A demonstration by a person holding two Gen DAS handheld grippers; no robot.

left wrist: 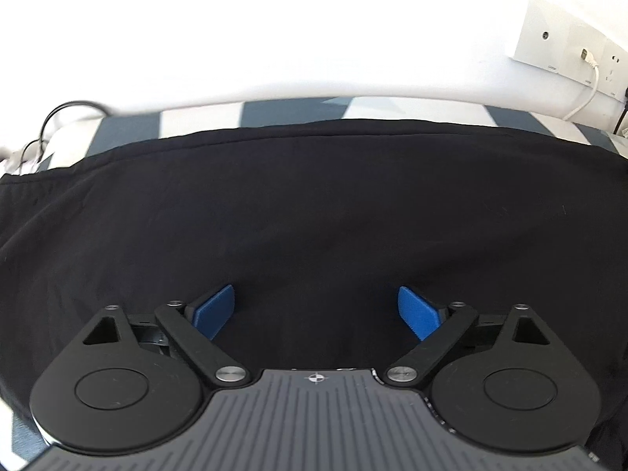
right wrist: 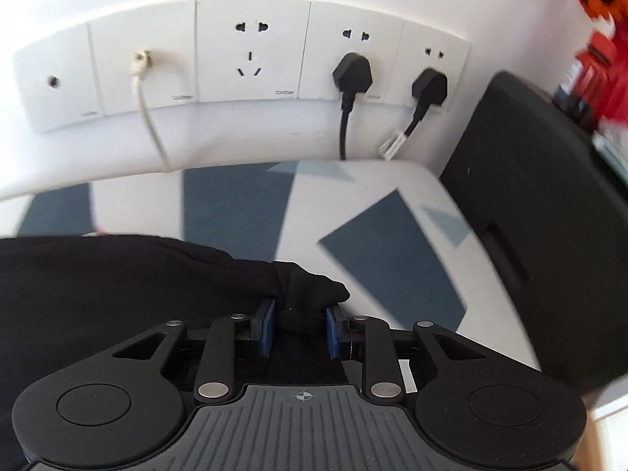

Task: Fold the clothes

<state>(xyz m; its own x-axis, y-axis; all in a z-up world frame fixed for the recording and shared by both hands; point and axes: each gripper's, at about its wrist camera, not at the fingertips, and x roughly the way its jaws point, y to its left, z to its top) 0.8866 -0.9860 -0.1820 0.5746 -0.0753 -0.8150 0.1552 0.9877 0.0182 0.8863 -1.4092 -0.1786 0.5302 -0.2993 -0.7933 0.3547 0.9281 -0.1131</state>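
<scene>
A black garment [left wrist: 314,204] lies spread over a surface covered in a blue-and-white patterned cloth [left wrist: 271,112], and it fills most of the left wrist view. My left gripper [left wrist: 316,300] hovers just above it, open, with its blue pads [left wrist: 216,308] wide apart and nothing between them. In the right wrist view the same black garment [right wrist: 117,282] covers the lower left. My right gripper [right wrist: 300,314] is shut on a bunched corner of it, which pokes out past the blue pads [right wrist: 267,327].
A white wall with a row of sockets [right wrist: 251,51] stands close behind the surface, with two black plugs [right wrist: 351,70] and a white cable [right wrist: 147,117]. A black box [right wrist: 549,235] sits at the right edge. More cables [left wrist: 59,117] lie at the far left.
</scene>
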